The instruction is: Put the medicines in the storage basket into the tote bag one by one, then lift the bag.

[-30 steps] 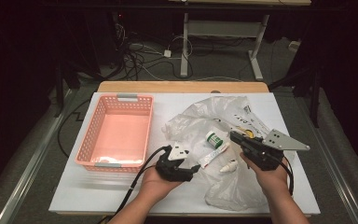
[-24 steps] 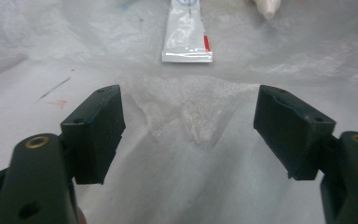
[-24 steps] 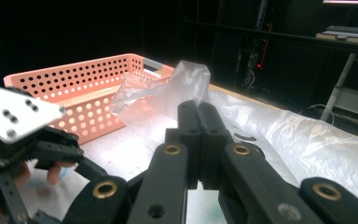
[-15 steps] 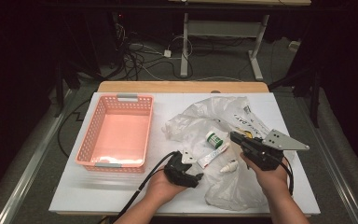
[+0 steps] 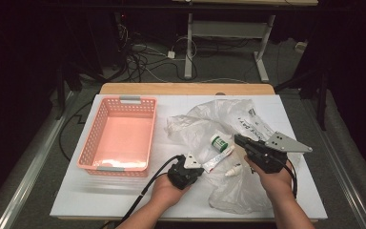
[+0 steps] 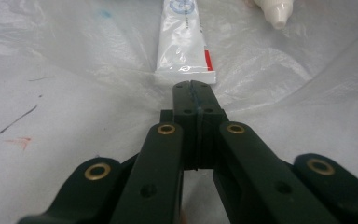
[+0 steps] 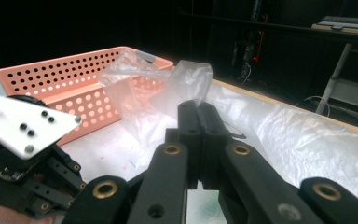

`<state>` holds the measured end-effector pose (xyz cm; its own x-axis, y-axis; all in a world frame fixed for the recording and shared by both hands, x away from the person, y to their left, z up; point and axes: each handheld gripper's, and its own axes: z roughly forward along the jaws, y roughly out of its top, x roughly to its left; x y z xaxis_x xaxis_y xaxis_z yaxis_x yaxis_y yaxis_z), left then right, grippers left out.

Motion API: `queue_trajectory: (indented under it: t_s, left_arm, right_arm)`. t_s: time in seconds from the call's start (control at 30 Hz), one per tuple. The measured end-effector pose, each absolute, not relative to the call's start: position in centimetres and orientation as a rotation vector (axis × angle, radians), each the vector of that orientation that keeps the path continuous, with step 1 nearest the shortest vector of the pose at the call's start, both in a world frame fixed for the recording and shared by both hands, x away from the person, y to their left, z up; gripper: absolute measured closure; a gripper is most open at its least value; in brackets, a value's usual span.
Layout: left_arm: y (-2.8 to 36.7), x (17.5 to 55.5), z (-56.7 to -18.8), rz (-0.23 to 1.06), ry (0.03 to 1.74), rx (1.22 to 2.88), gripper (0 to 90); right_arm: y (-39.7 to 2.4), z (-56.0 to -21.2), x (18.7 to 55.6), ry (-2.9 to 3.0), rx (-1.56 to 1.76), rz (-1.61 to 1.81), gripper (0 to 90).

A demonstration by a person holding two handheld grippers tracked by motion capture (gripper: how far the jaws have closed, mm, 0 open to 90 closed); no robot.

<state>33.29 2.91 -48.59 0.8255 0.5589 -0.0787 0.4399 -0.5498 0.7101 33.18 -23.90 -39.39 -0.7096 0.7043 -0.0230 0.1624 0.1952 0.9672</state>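
Fingers of left gripper (image 6: 193, 85) just closed, clenched empty at crimp of tube (image 6: 182, 42), on bag (image 5: 205, 125) right of basket (image 5: 88, 143); right gripper (image 7: 198, 108) fingers clenched on bag. Risk: pinching film only, tube left behind.

- Place reads as a lab or recording room, not a home.
- White board (image 5: 124, 191) laid over a wooden tabletop (image 5: 186, 88); work surface bare and purpose-made.
- Surroundings kept dark; light falls on the table alone.
- Loose cables (image 5: 147, 57) run across a grey carpeted floor (image 5: 38, 162) behind the table.
- White metal legs of a second desk (image 5: 228, 33) stand at the back; in the right gripper view, a keyboard (image 7: 342, 22) sits on a far desk.
- Person's hands carry instrumented grippers with trailing cable (image 5: 145, 191) and a grey marker plate (image 5: 286, 142) — data-capture gear.
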Motion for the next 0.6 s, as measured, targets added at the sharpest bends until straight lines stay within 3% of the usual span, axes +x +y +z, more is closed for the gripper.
queue_trajectory:
  t_s: [0.3, 0.6]
  left_arm:
    - [4.4, 33.0, -48.2, 0.209, 0.744, 2.091, 88.6]
    - [5.9, 32.7, -45.8, 0.296, 0.729, 1.931, 88.6]
  right_arm:
    - [-24.2, -39.4, 32.8, 2.000, 0.799, 1.547, 90.0]
    - [-24.5, -38.8, 32.9, 1.958, 0.804, 1.565, 90.0]
